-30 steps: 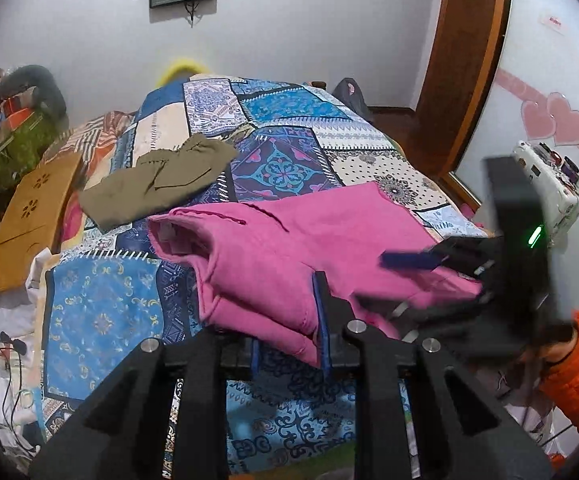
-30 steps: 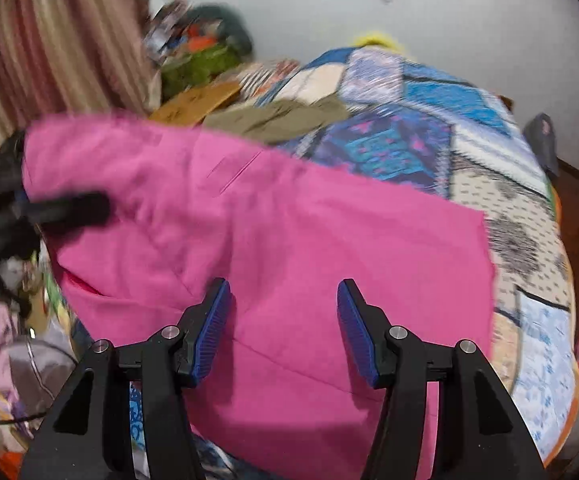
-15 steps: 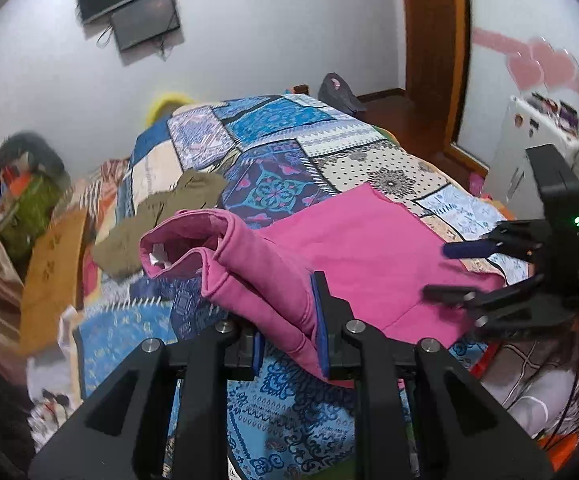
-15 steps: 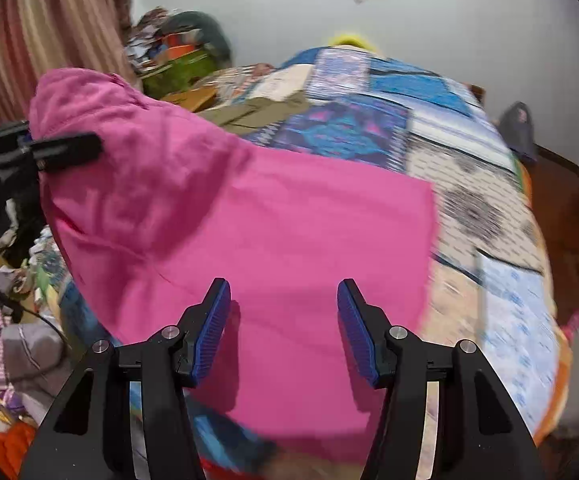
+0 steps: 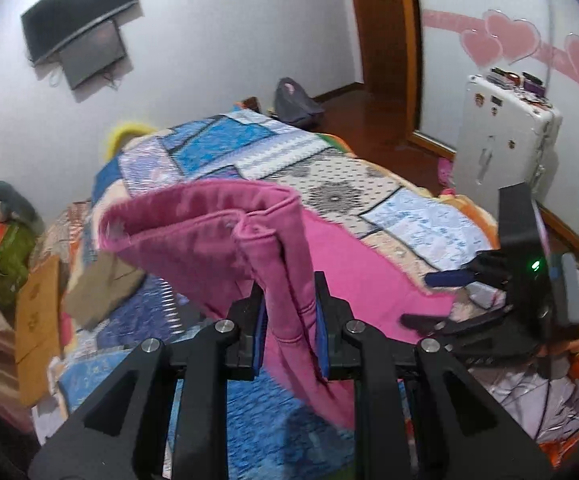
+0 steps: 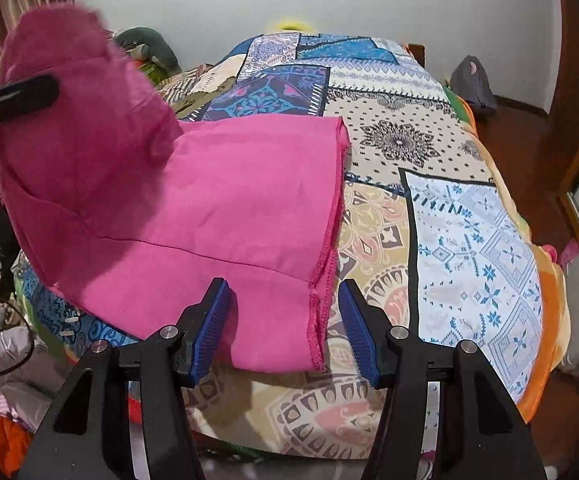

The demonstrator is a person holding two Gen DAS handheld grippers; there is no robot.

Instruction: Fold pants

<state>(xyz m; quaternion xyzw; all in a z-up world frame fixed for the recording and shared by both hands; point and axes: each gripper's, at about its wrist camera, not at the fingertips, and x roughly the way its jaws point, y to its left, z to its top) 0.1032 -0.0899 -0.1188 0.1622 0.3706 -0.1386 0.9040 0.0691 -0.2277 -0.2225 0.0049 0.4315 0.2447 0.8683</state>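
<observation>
No words, brands or numbers could be read anywhere; the stickers on the white case [image 5: 503, 136] by the wall were too small to make out.

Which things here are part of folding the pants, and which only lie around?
Part of the job:
- pink pants
- left gripper, shut on the pants
- right gripper, open over the hem
- quilt, the work surface

Only lying around:
- olive garment
- white case
- grey bag
</observation>
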